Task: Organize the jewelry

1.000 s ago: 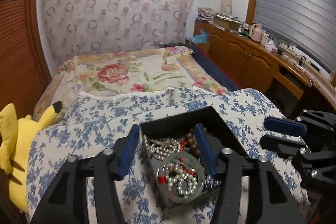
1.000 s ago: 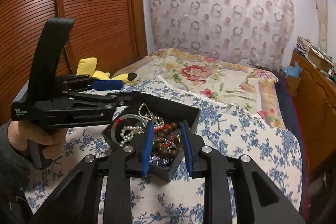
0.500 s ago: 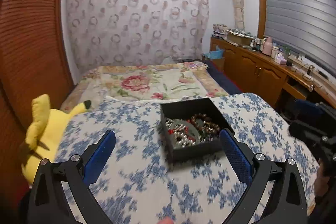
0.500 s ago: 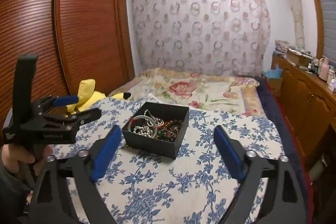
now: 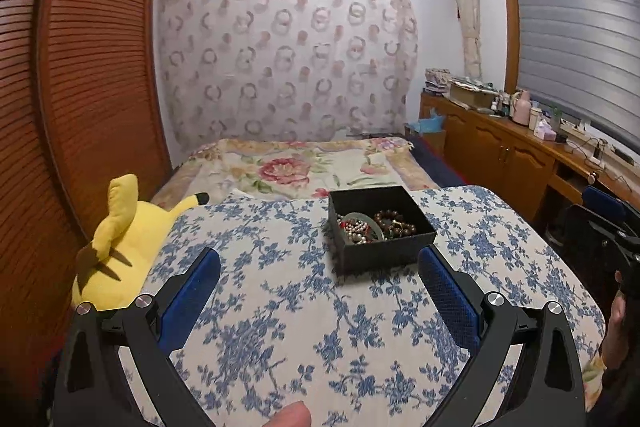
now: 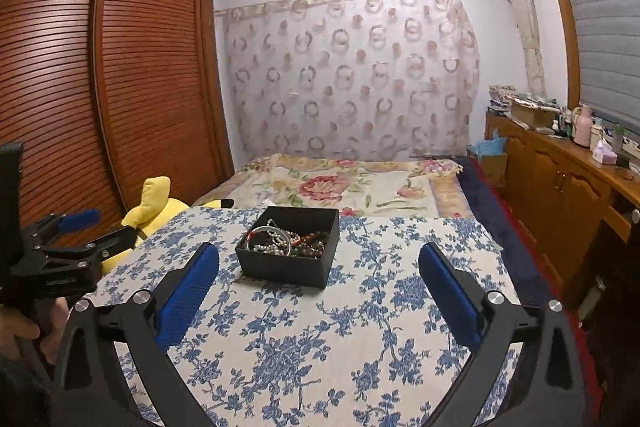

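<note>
Tangling beads (image 5: 376, 227) half hidden inside black box (image 6: 280, 269), both grippers' jaws apart, empty.

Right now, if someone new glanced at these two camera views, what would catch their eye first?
Probably the small black square box heaped with tangled bead and pearl jewelry, sitting alone in the middle of the blue-and-white floral cloth. Next, the bright yellow plush toy lying at the cloth's left edge beside the slatted wooden wardrobe. In the foreground, the left gripper and right gripper both stand wide open and empty.
</note>
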A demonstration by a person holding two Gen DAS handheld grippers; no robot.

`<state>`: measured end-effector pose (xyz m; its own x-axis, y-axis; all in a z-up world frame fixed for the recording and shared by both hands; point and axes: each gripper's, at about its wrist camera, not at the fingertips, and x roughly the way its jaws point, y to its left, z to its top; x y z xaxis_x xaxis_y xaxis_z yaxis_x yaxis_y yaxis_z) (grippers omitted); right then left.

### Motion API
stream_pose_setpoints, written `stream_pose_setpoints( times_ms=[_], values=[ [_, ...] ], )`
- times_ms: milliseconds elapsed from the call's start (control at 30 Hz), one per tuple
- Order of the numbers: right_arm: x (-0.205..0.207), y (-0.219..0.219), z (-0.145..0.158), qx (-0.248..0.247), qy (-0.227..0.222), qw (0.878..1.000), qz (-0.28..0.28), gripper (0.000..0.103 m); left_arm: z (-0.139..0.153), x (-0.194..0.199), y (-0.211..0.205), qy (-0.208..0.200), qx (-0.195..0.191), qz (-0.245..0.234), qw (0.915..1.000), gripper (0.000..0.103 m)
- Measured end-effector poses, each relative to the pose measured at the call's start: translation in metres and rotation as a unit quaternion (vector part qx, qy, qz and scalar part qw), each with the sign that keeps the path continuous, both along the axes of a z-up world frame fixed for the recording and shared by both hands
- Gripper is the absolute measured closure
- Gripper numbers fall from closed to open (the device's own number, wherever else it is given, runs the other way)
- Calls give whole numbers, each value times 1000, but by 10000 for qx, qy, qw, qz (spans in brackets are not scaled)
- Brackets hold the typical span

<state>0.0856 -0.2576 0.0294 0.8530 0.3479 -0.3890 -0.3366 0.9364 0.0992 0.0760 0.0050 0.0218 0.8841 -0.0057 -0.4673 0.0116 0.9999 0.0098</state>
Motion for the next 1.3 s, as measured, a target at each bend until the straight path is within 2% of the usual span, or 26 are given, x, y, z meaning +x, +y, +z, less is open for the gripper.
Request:
stream_pose_setpoints(
  times_ms=[567,1300],
  values=[
    [4,-1,-17,-20,138,9997,-179,2,-2,-13,4,-43,-121,-38,9999,7],
    [1,1,-20,-43,116,9998,-158,2,-1,-13,3,-61,-142,-30,9999,7]
  ],
)
